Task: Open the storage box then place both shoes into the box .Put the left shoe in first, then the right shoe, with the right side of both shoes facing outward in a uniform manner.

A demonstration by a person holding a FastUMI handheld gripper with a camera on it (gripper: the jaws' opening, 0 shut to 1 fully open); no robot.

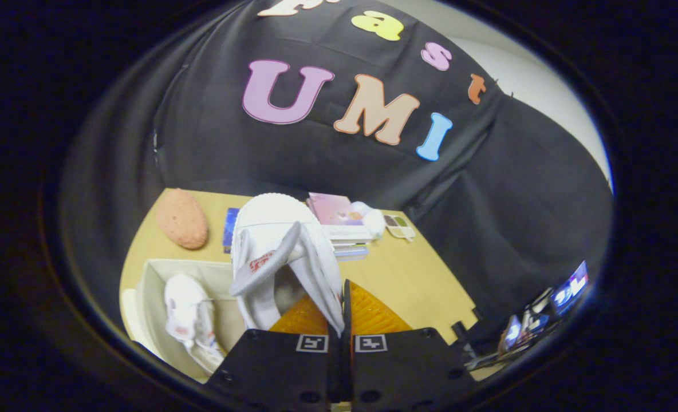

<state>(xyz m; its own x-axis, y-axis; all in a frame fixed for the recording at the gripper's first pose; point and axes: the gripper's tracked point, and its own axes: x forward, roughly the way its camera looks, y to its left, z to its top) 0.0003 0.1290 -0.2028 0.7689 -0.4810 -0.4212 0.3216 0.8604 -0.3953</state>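
Observation:
My gripper [342, 309] is shut on a white shoe [276, 252], its orange fingers [373, 315] pinching the shoe's collar edge. The shoe hangs above the table with its sole turned away from me and its tongue with a red mark flopping toward me. Below and to the left of it, the open beige storage box [150, 286] holds another white shoe [187, 317] lying along the box floor. The held shoe is over the box's right part, tilted.
On the wooden table [413, 280] beyond the shoe lies a stack of books [342, 226] with a small white item on it. An orange rough oval object [181, 218] lies behind the box. Screens [551, 312] glow to the right, off the table.

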